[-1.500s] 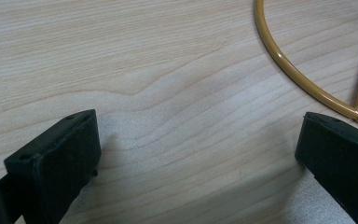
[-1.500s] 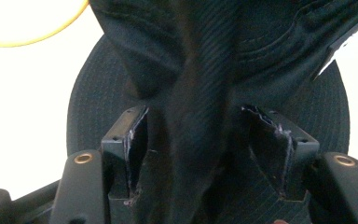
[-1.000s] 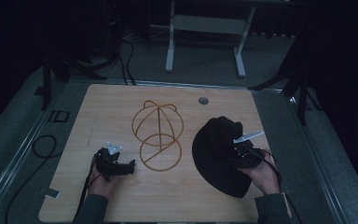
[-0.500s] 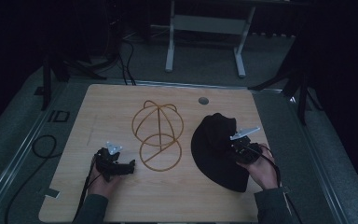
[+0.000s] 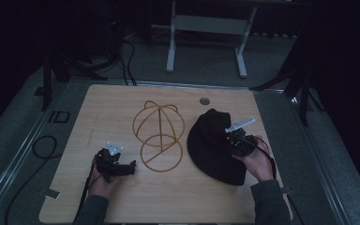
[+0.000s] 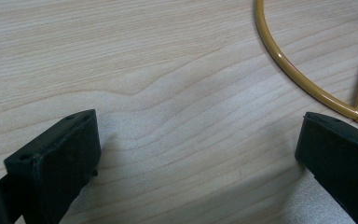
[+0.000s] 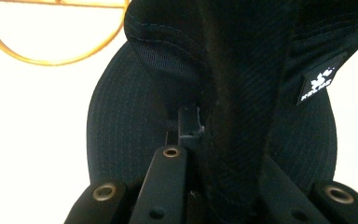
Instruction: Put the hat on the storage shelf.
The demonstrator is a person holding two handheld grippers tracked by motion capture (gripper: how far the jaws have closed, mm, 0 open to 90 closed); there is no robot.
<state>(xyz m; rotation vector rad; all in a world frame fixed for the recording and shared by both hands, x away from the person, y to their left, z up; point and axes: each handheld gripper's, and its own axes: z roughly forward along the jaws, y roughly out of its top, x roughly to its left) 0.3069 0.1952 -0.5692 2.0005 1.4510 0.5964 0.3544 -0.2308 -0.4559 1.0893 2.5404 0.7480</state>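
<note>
The right tongs (image 5: 232, 136) are clamped on the black cap (image 5: 211, 145), which lies on the tabletop (image 5: 122, 101) beside the wire hat stand (image 5: 159, 136), so mounting it seems barely begun, while the left tongs (image 5: 132, 165) rest apart and empty near the stand's base.

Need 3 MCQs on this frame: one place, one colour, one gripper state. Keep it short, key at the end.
1. Where does the wire hat stand sit?
A. between the two grippers
B. right of the cap
C. off the table

2. What colour is the stand's wire?
A. white
B. golden yellow
C. red

3. How is the left gripper?
A. shut on the cap
B. shut on the wire
C. open over bare wood

Key: 1 A, the high view shows it between the left gripper and the right gripper; 2 B, golden wire in the left gripper view; 3 C, its jaws stand wide apart, while the right gripper is shut on the dark cap.
</note>
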